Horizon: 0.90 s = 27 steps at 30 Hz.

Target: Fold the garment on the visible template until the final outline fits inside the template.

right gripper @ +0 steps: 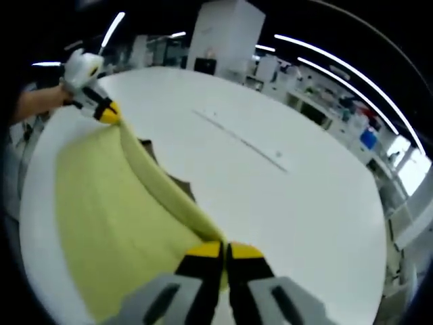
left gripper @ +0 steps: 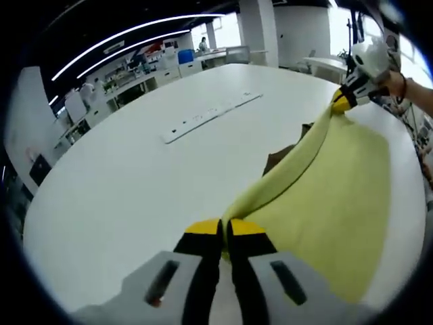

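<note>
My left gripper [left gripper: 224,233] and right gripper [right gripper: 224,256] are both clamped on the yellow cloth [left gripper: 325,196]. I see it stretched between them above the white table [left gripper: 135,183].

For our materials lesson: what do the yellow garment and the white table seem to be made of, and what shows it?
Yellow garment: apparently soft, matte woven or knit cloth; it drapes and sags between the grippers. White table: looks like a hard, smooth laminate or painted board with a slight sheen; the exact material is unclear.
</note>
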Each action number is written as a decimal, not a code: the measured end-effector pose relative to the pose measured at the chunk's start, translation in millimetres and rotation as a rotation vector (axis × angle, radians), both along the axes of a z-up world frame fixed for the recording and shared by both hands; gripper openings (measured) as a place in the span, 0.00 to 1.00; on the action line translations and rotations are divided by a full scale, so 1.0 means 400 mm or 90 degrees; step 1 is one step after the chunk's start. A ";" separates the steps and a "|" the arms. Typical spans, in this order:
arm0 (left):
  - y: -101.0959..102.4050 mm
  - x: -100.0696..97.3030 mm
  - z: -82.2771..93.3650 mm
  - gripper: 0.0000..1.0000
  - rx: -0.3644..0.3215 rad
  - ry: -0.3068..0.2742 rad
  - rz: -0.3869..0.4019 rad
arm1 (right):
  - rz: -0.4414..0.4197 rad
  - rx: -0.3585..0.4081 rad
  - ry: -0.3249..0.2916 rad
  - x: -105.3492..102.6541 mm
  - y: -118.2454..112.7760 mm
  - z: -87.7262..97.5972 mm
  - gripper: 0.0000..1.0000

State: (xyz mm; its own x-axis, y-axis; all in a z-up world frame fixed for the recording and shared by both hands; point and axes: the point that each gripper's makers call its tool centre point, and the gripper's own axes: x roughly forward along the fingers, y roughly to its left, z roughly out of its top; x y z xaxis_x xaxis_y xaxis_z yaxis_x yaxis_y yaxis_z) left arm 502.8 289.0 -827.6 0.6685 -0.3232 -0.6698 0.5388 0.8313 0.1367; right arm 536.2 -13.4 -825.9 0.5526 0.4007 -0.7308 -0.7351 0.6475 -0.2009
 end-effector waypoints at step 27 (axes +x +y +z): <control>0.006 0.026 -0.028 0.02 0.025 -0.006 -0.011 | 0.002 -0.025 0.027 0.017 -0.011 -0.049 0.00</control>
